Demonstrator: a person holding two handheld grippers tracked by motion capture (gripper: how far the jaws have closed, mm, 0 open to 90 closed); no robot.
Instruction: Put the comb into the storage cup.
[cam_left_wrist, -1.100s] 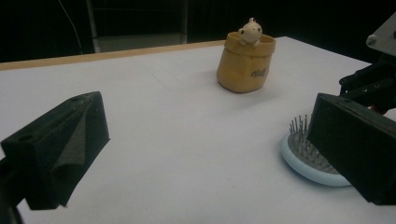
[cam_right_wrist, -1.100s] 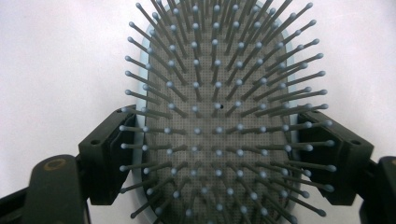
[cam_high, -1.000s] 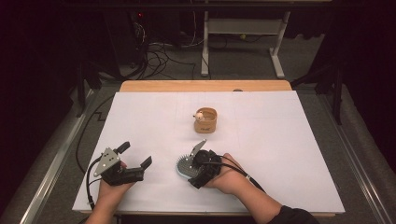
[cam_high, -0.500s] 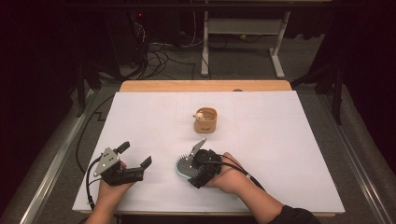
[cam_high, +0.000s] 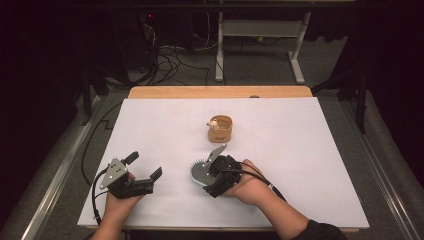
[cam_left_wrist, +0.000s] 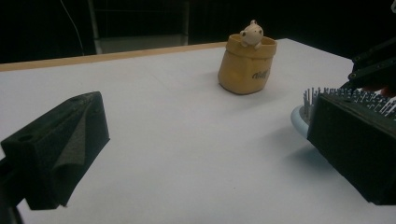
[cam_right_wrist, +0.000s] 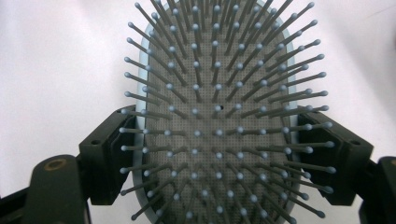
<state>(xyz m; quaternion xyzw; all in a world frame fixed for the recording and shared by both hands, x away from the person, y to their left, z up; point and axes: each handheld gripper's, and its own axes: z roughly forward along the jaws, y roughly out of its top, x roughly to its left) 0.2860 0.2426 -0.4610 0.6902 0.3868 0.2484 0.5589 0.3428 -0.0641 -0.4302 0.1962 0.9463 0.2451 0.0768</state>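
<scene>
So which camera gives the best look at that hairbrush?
The right gripper view: the hairbrush sits close up, bristles facing the camera, the black jaws at both its edges. The high view shows its pale rim beside the right gripper; the left gripper view catches some bristles at the side.

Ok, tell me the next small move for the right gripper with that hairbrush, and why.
Probably lift it a little off the table. The right gripper has its jaws against both edges of the hairbrush, bristles facing up, so the grip looks set. The brush head lies low on the white table. The likely goal may be the small tan pot just beyond it. The left gripper waits open, apart.
</scene>
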